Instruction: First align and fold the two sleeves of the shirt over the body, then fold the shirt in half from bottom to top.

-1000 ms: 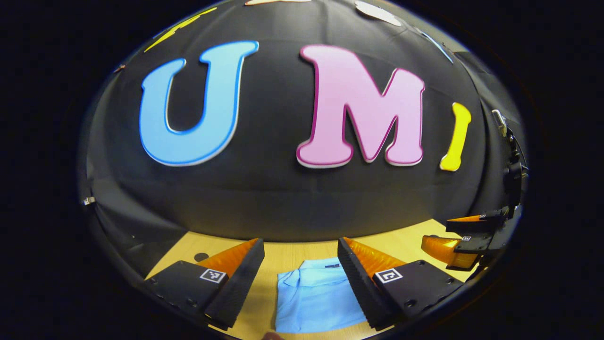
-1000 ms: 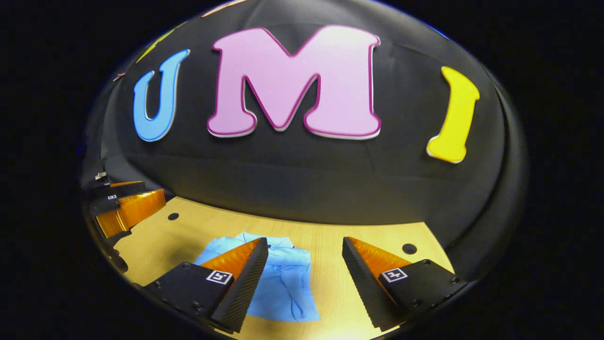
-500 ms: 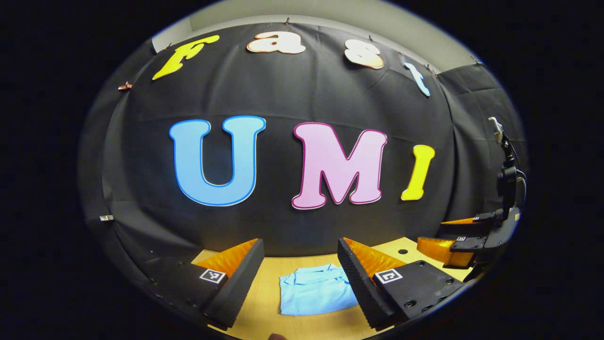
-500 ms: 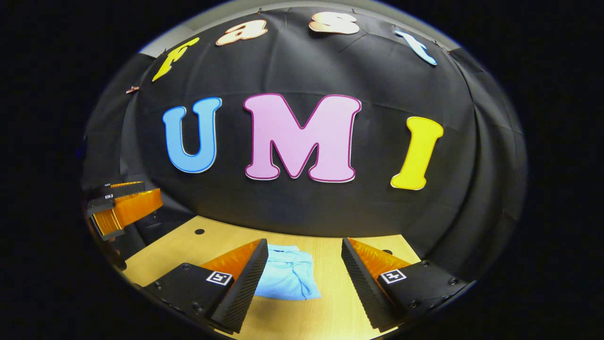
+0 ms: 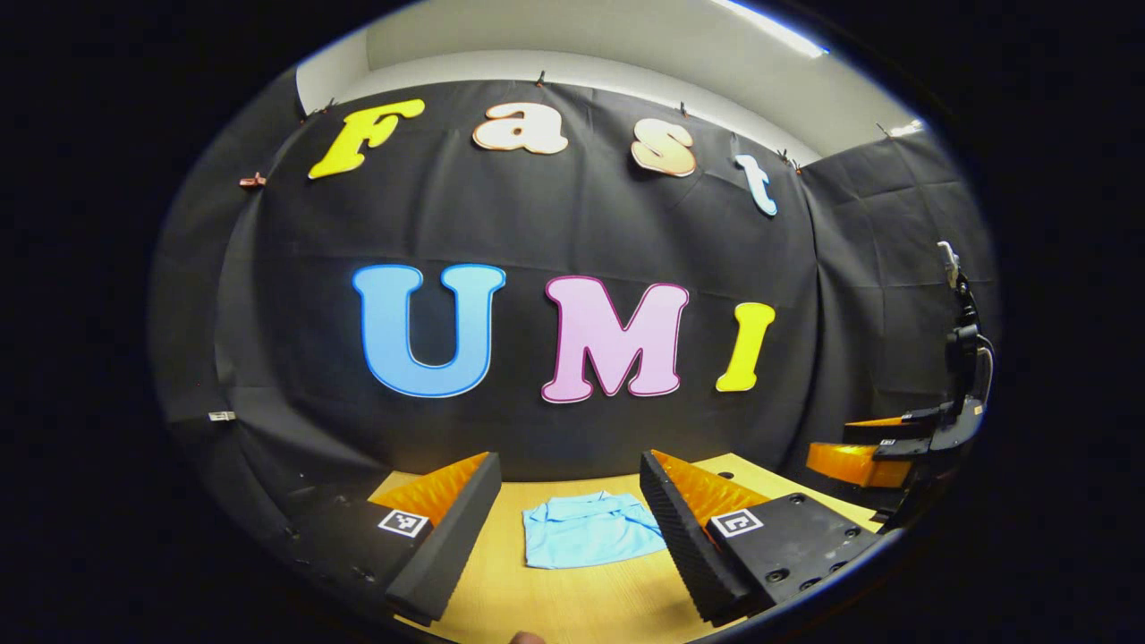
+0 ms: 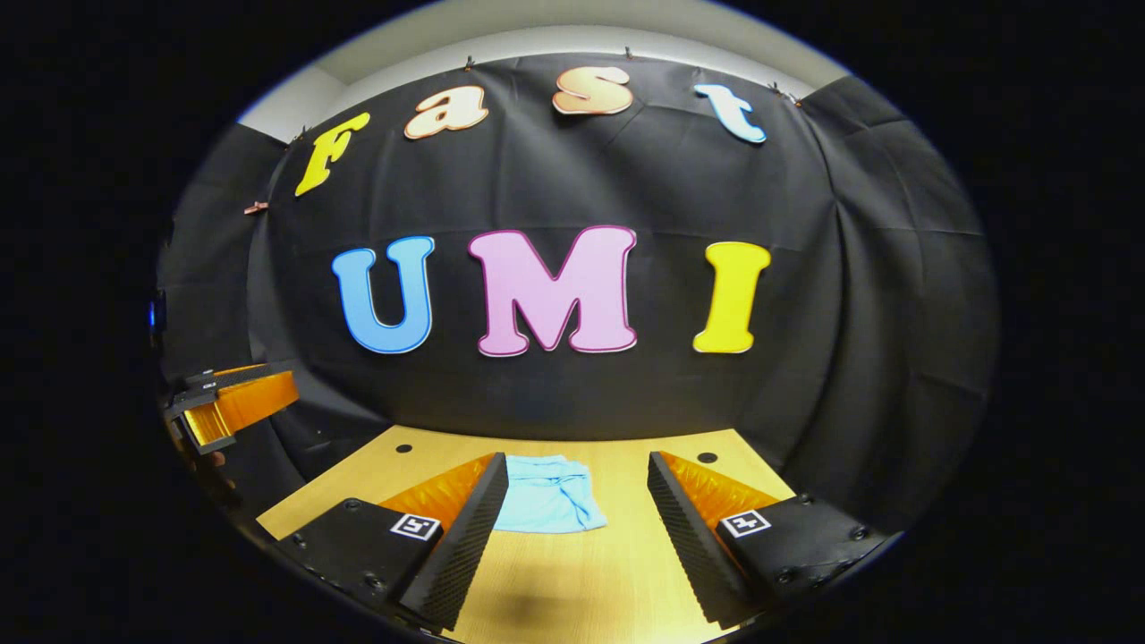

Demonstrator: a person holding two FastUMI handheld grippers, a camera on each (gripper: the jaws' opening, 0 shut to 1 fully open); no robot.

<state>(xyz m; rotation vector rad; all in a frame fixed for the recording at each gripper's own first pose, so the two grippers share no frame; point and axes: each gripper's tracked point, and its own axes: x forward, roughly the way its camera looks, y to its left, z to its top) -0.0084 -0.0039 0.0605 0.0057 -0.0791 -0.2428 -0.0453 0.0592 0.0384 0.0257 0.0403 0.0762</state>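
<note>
Shirt (image 5: 586, 529) lying flat on the desk (image 5: 572, 599) as a compact light-blue rectangle, collar at the far edge, low in the centre of the left gripper view; in the right gripper view (image 6: 547, 506) just left of centre, part hidden behind the near finger. No sleeve seen sticking out and no hem trailing toward the camera; both folds judged complete, task at its closing step. Left gripper (image 5: 570, 501) raised clear of the cloth, fingers spread and empty, shirt visible through the gap. Right gripper (image 6: 577, 510) likewise spread, nothing between the fingers, well apart from the shirt. Other gripper at lower right edge of left view and at left edge of right view. Next move judged a plain withdrawal; no further grasp called for unless an edge needs squaring.
</note>
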